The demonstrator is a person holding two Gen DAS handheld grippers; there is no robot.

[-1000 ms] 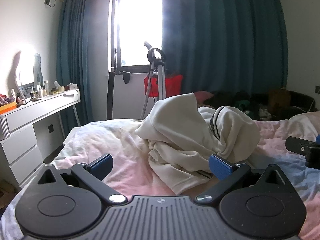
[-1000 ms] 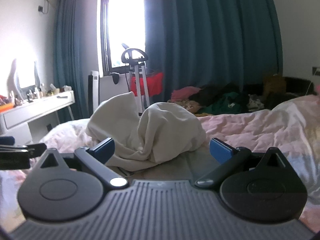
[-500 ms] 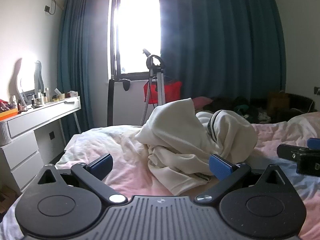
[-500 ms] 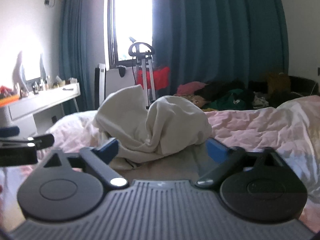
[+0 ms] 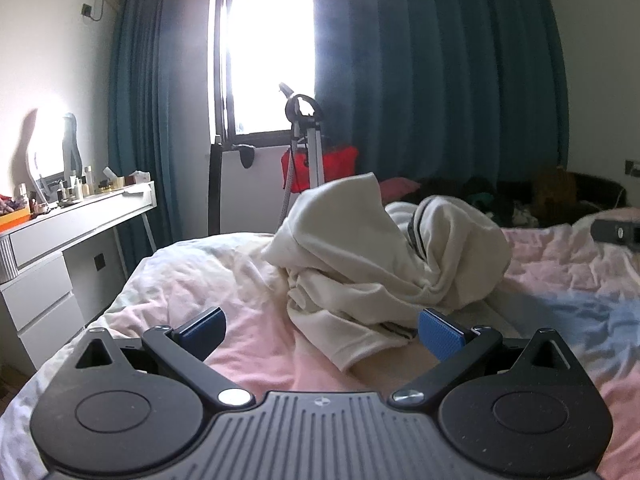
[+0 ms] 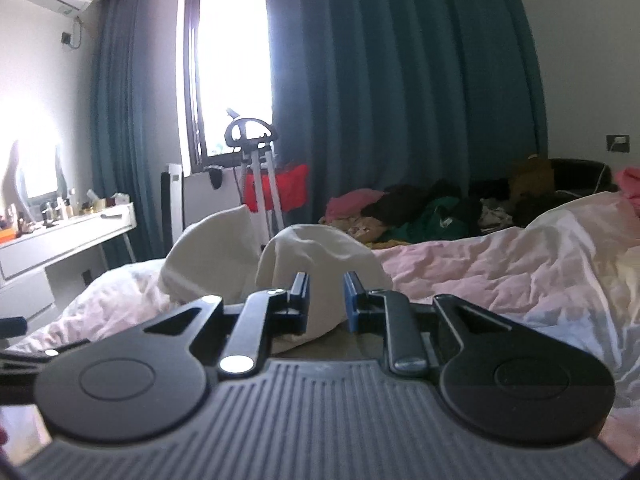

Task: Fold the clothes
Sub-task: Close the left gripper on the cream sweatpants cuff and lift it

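Observation:
A crumpled cream sweatshirt (image 5: 384, 264) with dark striped trim lies heaped on the pink bed (image 5: 248, 320). My left gripper (image 5: 320, 330) is open just short of its near hem, nothing between the blue pads. In the right wrist view the same sweatshirt (image 6: 320, 256) rises right behind my right gripper (image 6: 327, 300). Its jaws stand close together with a narrow gap, and cream cloth shows in that gap. Whether they pinch the cloth cannot be told. The right gripper's tip (image 5: 616, 232) shows at the far right of the left view.
A white dressing table (image 5: 76, 224) with bottles stands left of the bed. A metal stand (image 5: 304, 152) and a red bag (image 5: 324, 168) sit under the window. Piled clothes (image 6: 432, 212) lie at the bed's far side, and the rumpled duvet (image 6: 520, 272) spreads right.
My right gripper's jaws have gone from wide apart to nearly together, and its view has tilted upward. The left gripper stays open and has drawn back slightly. The sweatshirt has not moved.

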